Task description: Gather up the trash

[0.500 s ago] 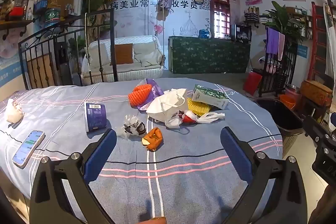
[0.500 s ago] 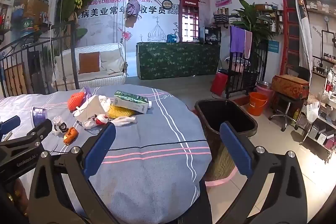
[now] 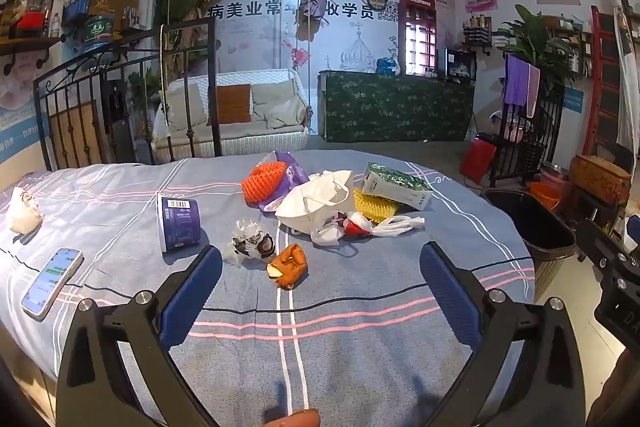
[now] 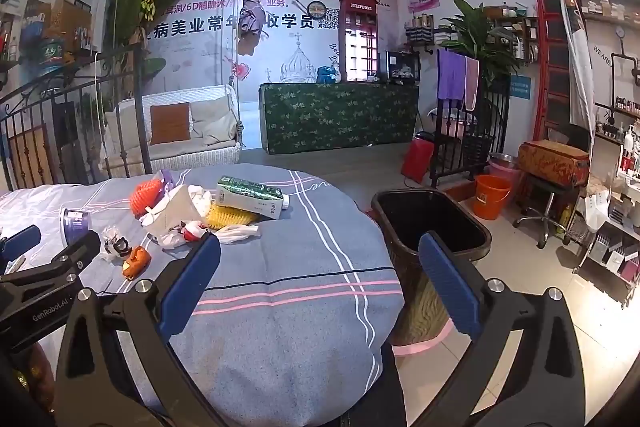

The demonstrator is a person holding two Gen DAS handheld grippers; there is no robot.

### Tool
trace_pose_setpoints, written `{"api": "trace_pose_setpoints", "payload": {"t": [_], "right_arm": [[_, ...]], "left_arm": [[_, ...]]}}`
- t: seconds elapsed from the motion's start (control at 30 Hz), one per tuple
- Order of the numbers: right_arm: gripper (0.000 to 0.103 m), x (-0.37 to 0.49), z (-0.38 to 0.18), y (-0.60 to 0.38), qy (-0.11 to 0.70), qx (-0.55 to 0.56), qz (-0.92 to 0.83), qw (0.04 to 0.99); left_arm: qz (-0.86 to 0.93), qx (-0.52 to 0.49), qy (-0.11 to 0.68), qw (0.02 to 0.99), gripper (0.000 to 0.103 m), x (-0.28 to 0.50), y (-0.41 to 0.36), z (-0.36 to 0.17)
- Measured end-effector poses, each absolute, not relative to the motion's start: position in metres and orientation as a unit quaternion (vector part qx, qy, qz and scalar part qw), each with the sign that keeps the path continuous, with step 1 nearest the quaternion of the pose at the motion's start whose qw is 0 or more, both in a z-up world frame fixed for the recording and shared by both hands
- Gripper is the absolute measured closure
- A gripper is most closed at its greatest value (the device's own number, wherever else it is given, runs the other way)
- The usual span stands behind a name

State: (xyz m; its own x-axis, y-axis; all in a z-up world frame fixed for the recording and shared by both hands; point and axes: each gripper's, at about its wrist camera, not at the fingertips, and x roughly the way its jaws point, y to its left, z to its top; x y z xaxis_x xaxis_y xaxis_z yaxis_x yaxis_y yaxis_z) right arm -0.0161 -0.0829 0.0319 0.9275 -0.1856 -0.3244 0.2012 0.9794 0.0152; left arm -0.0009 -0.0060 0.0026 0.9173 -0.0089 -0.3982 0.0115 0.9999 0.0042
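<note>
Left hand-held gripper (image 3: 320, 283) spread wide, nothing between the blue pads, hovering over the near part of the desk (image 3: 360, 347), which is covered in a grey-blue striped cloth. Right hand-held gripper (image 4: 320, 279) also released, jaws fully apart and empty, over the desk's right edge with the dark trash bin (image 4: 432, 223) showing between its fingers at 1 o'clock.

Trash sits in a loose cluster on the far-middle of the desk. From the left wrist view:
- orange crumpled wrapper (image 3: 289, 263), nearest piece, at 12 o'clock just ahead of the left hand-held gripper
- clear crinkled wrapper with dark print (image 3: 250, 241) just beside it at 11 o'clock
- purple paper cup (image 3: 179, 223) lying on its side, 10 o'clock
- white paper bag (image 3: 320, 201), 12 o'clock, further back
- orange foam fruit net (image 3: 264, 181) on purple plastic, behind the bag at 11 o'clock
- yellow foam net (image 3: 374, 207) partly under a green-and-white carton (image 3: 396, 185), 1 o'clock
- white plastic bag (image 3: 394, 225) with a red scrap, touching the paper bag's right side

Well apart on the left: a phone (image 3: 52, 283) lying flat, screen lit, 9 o'clock, and a white crumpled wad (image 3: 22, 211) at the far-left edge.

The trash bin stands on the floor right against the desk's right side, 3 o'clock from the pile; its inside looks dark, contents can't tell. An orange bucket (image 4: 491, 195) sits beyond it.
</note>
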Motion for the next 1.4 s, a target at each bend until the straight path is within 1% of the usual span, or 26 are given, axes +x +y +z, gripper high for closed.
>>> {"api": "trace_pose_setpoints", "payload": {"t": [1.4], "right_arm": [[0.005, -0.0183, 0.0279, -0.0841, 0.16, 0.025, -0.097, 0.982]], "left_arm": [[-0.018, 0.001, 0.204, 0.979, 0.005, -0.0021, -0.0016, 0.0003]]}}
